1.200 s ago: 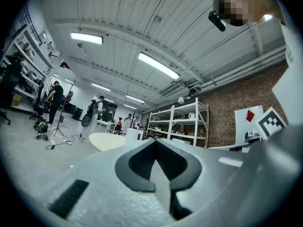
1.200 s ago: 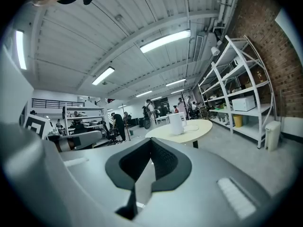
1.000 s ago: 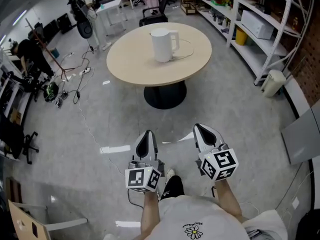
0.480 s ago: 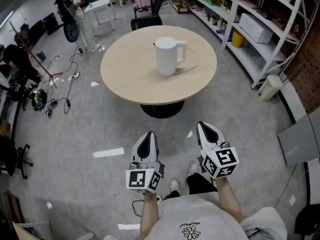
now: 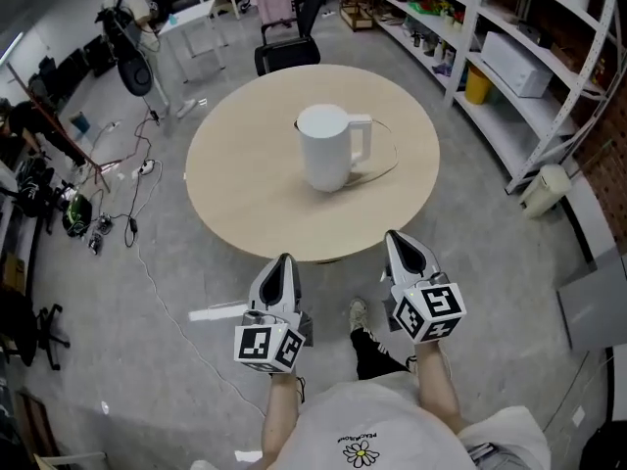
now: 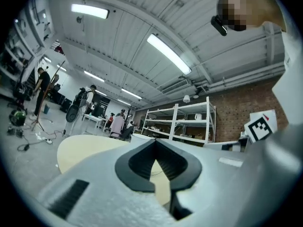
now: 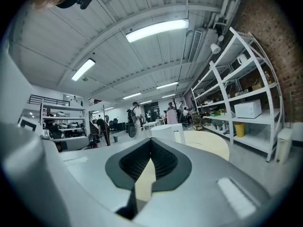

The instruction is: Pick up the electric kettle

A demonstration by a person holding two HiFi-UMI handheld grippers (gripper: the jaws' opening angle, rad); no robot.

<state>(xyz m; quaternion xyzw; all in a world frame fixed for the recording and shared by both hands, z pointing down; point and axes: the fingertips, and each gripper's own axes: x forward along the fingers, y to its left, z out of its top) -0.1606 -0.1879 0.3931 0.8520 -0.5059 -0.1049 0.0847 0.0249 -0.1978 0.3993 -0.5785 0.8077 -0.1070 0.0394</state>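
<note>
One electric kettle (image 5: 328,150) is standing on the one round table (image 5: 235,199), well clear of every edge of the tabletop. Two grippers are showing: the left gripper (image 5: 285,259) and the right gripper (image 5: 393,237). One black chair (image 5: 286,53) is standing beyond the tabletop's far edge. One yellow bin (image 5: 477,85) is sitting by the shelving.

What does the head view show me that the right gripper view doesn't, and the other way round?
Only the head view: the left gripper and the right gripper from above, each with its marker cube, plus the person's shoe on the grey floor. Only the right gripper view: the ceiling lights, and that gripper's jaws seen close up, shut with nothing between them. Both: the white kettle standing on the round table, and the white shelves along the wall.
</note>
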